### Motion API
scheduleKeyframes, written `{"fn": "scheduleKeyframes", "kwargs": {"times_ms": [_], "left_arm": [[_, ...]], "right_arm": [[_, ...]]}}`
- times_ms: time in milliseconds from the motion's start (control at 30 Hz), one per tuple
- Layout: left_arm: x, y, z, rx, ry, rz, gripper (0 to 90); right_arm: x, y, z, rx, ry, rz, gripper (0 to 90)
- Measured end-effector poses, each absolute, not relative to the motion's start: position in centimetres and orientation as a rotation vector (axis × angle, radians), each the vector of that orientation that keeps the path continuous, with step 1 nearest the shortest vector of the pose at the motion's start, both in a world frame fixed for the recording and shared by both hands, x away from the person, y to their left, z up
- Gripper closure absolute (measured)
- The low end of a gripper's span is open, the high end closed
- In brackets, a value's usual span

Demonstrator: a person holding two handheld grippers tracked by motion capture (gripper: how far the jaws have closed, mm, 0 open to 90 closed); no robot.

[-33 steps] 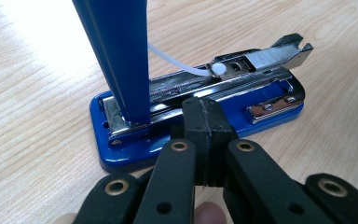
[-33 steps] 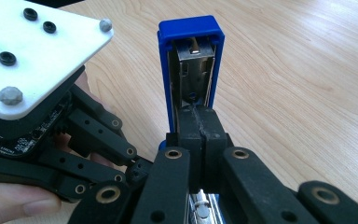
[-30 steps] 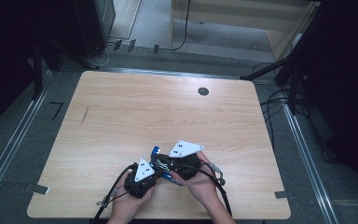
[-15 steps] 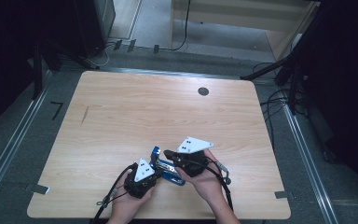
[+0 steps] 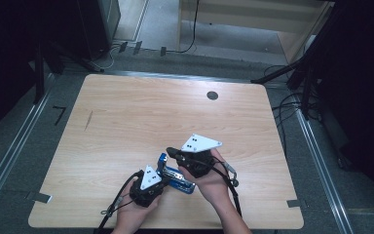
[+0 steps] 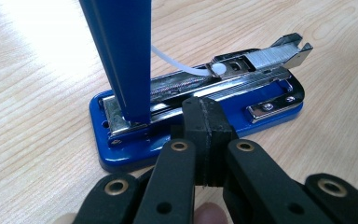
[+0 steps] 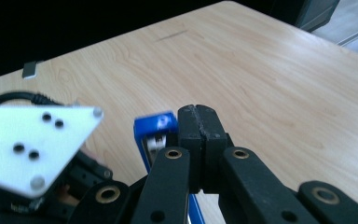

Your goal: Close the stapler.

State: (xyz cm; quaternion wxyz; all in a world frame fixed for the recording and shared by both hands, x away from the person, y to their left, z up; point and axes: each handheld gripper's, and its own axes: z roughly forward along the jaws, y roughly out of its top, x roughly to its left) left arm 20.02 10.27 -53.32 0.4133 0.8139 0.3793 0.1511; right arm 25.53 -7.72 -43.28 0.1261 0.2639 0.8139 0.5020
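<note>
Left gripper view: blue stapler (image 6: pixel 200 109) sits on the wooden table (image 6: pixel 37 93), near the person's edge of it, lid (image 6: pixel 121 56) swung up near-vertical, magazine exposed with a staple strip (image 6: pixel 275 49) showing at the nose. Left gripper (image 6: pixel 205 135) has its jaws fully closed with nothing between them, tip against the base's long side, looks like it's pinning the base. Right gripper (image 7: pixel 198 140) likewise closed and empty, tip beside the lid's top end; whether it touches the lid I can't tell. High view puts the stapler (image 5: pixel 175 174) between the two grippers. Long axis runs flat along the table, hinge end toward the left gripper, nose away to the right. Handling guess: rigid metal, light, smooth base likely to skid if pushed sideways; lid hinged so it'll flop; white pusher spring strip is the fragile bit. Grip across the base sides, not the lid.
</note>
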Motion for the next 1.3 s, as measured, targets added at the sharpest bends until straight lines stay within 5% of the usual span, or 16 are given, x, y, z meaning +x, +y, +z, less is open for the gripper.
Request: {"fn": "scheduleKeyframes", "kwargs": {"times_ms": [533, 1300], "left_arm": [[20.0, 10.3, -53.3, 2.050, 0.951, 0.381, 90.0], [20.0, 10.3, -53.3, 2.045, 0.950, 0.370, 90.0]], "right_arm": [[25.2, -5.3, -42.9, 0.677, 2.409, 1.459, 90.0], [23.8, -9.4, -44.4, 0.730, 2.386, 1.451, 90.0]]}}
